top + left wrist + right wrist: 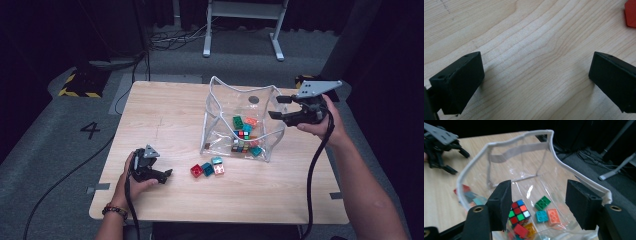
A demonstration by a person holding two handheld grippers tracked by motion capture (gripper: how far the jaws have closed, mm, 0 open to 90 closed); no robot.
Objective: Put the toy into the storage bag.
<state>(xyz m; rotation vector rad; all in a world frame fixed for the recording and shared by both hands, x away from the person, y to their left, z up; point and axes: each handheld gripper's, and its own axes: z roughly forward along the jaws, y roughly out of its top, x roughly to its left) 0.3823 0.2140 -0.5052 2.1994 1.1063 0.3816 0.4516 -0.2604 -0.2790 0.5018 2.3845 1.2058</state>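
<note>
A clear plastic bag (pixel 215 100) with a white rim (pixel 474 165) stands open on the wooden table (pixel 165 110). Inside it lie a colour-puzzle cube (pixel 519 211), a green brick (pixel 542 203), a teal brick (pixel 541 216), an orange brick (pixel 553 215) and several more. My right gripper (pixel 275 106) hovers at the bag's right rim, open, with nothing between its jaws (pixel 539 202). On the table in front of the bag sit a red brick (pixel 196 170), a teal brick (pixel 207 169) and a pink one (pixel 218 168). To their left, my left gripper (pixel 162 175) rests low over the table, open and empty (pixel 536 75). A corner of the red brick (pixel 631 13) shows beyond it.
The table's front edge lies close behind my left hand. Cables trail from both grippers over the table edge. A white desk frame (pixel 245 10) and loose cables lie on the floor beyond the table, with a yellow-and-black striped block (pixel 82 82) at the far left.
</note>
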